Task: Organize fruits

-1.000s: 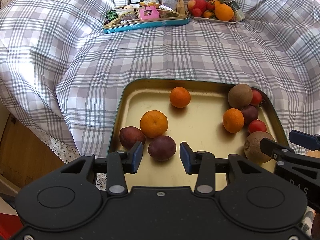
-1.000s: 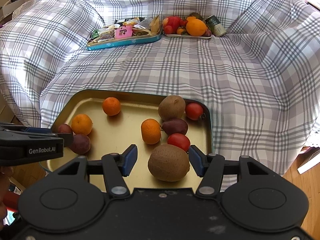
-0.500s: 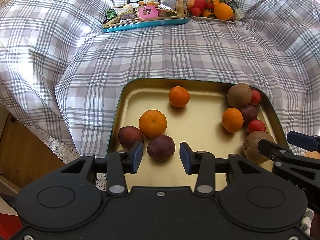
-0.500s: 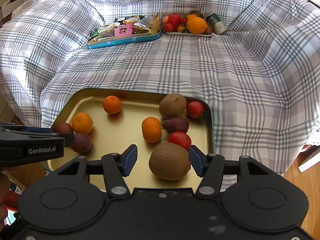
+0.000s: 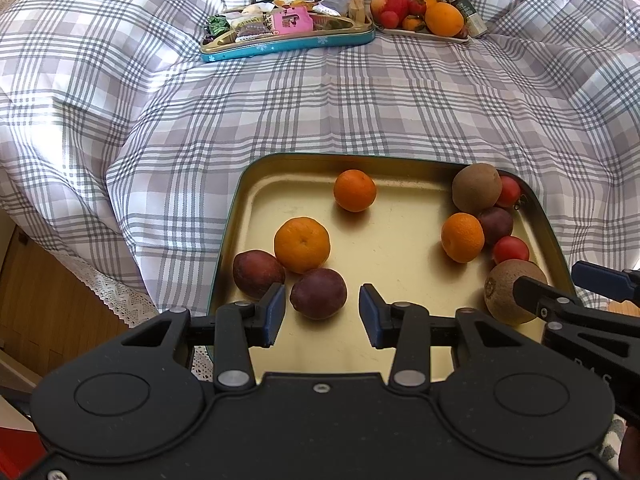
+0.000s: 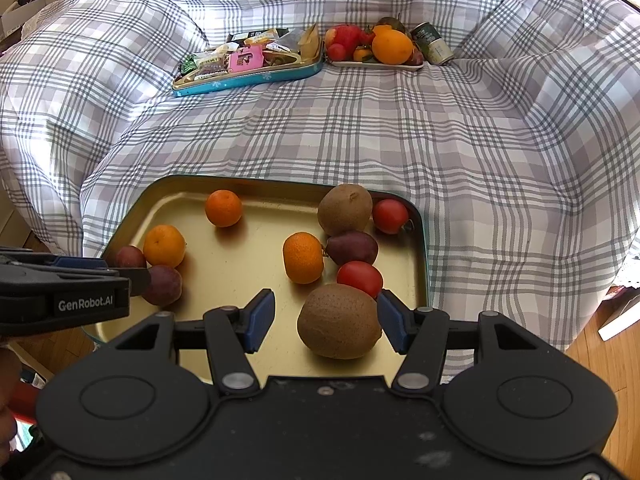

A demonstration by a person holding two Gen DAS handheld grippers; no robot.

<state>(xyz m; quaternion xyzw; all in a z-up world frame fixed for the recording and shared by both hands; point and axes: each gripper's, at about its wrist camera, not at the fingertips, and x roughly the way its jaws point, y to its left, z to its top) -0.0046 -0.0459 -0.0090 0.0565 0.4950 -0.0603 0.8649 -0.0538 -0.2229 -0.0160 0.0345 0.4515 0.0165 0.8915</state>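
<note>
Both hand-held grippers are over the gold tray (image 5: 400, 248) on the plaid bedspread (image 6: 380, 132). The left hand-held gripper (image 5: 322, 314) has its jaws apart around a purple plum (image 5: 319, 293), not squeezing. The right hand-held gripper (image 6: 326, 322) is spread wide around the big kiwi (image 6: 340, 321) at the tray's 5 o'clock corner; grip unclear.

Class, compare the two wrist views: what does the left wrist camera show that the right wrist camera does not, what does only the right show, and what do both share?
Only the left view shows the left gripper head-on, open around a dark plum.

Only the right view shows the right gripper head-on, open around a kiwi, and the lettering on the other tool.

Both show the gold tray of fruit, the checked cloth and the far snack tin.
</note>
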